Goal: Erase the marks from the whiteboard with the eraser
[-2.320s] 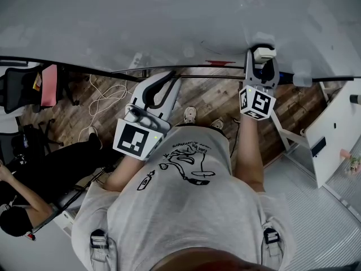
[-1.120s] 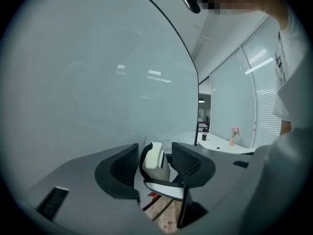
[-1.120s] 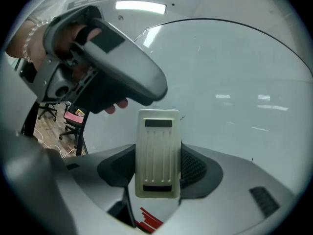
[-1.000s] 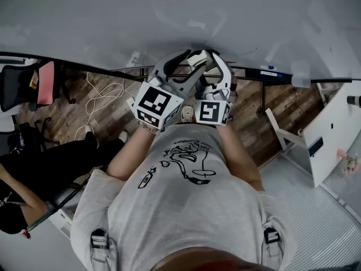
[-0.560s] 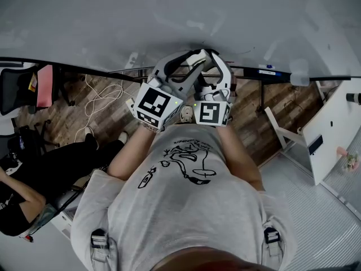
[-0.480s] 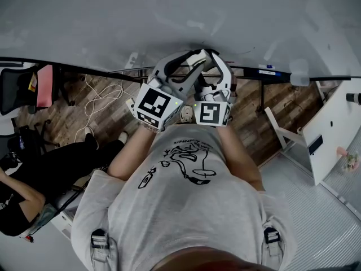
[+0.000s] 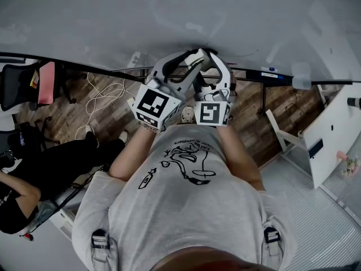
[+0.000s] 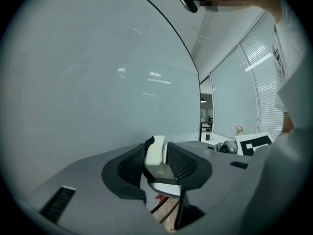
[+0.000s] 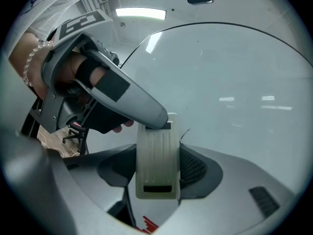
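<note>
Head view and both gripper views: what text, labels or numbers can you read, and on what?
No text is legible.
T-shirt: lettering arched over a drawing, too small to read.
Left cube, right cube: square marker patterns, no letters.
Eraser: ribbed face, no print.

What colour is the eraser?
The eraser is creamy white and ridged; it shows best in the right gripper view.

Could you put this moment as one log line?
right claw: clamped on eraser | left claw: jaws just closed on eraser's other end | whiteboard: ahead of both claws
</note>
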A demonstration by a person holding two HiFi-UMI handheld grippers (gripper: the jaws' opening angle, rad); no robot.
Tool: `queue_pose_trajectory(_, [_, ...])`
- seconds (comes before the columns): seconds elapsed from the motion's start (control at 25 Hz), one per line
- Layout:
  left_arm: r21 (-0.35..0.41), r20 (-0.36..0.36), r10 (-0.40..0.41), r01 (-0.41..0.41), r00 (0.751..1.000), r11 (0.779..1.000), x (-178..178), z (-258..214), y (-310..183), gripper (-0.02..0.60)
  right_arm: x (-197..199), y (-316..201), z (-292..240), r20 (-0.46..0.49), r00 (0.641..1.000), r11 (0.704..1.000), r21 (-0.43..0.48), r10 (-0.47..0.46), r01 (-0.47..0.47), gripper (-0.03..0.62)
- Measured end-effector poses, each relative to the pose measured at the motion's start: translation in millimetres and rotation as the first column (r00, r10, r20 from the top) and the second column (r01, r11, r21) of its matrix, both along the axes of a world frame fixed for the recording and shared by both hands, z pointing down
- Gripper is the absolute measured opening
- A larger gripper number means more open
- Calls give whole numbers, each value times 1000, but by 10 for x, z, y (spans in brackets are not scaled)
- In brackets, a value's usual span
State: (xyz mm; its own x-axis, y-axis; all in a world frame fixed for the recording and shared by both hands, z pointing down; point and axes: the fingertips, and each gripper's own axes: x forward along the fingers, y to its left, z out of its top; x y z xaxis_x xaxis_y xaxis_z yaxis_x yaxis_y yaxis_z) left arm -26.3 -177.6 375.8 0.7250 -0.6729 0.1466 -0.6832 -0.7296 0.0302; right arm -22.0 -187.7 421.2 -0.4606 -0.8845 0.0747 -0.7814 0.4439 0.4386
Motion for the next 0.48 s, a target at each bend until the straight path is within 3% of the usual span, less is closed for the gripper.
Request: queue_pose_trajectory(0.48, [16, 61, -88, 87, 994, 996, -47, -26, -129, 172, 12, -162, -54, -70, 996, 999, 25, 50, -48, 258])
